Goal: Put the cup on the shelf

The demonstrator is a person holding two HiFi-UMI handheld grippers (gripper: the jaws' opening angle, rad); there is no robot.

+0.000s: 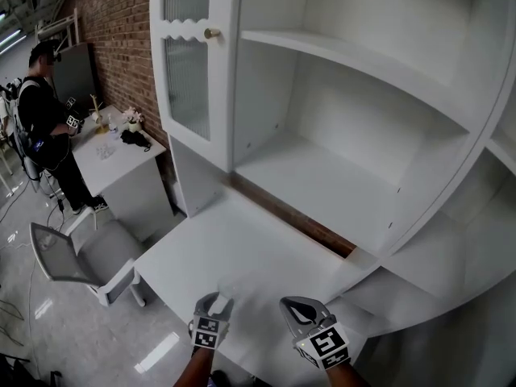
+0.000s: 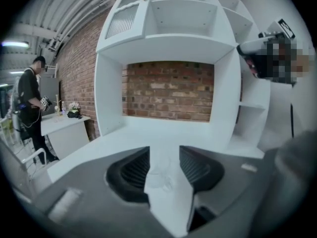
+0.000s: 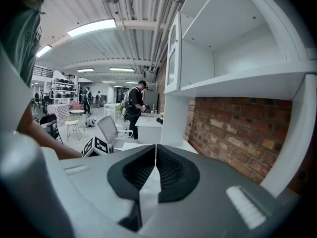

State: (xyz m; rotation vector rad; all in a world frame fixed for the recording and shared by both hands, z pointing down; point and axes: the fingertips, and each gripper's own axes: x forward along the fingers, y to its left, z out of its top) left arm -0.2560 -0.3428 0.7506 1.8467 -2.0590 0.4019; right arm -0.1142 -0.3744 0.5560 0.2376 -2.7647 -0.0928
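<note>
A clear plastic cup [image 2: 159, 175] stands on the white desk top [image 1: 242, 248], between the jaws of my left gripper [image 2: 164, 165]. The pads sit wide apart and a gap shows beside the cup, so this gripper is open. In the head view the cup [image 1: 228, 289] is a faint shape just ahead of the left gripper [image 1: 216, 302], near the desk's front edge. To its right, my right gripper [image 1: 300, 306] hovers over the desk. Its jaws [image 3: 156, 162] are shut with nothing between them. The white shelf unit [image 1: 322, 184] rises behind the desk with bare boards.
A cabinet door with ribbed glass [image 1: 189, 55] hangs at the shelf unit's left. A grey chair [image 1: 72, 256] stands left of the desk. Farther left, a person [image 1: 44, 111] works at a small white table [image 1: 121, 156] by the brick wall.
</note>
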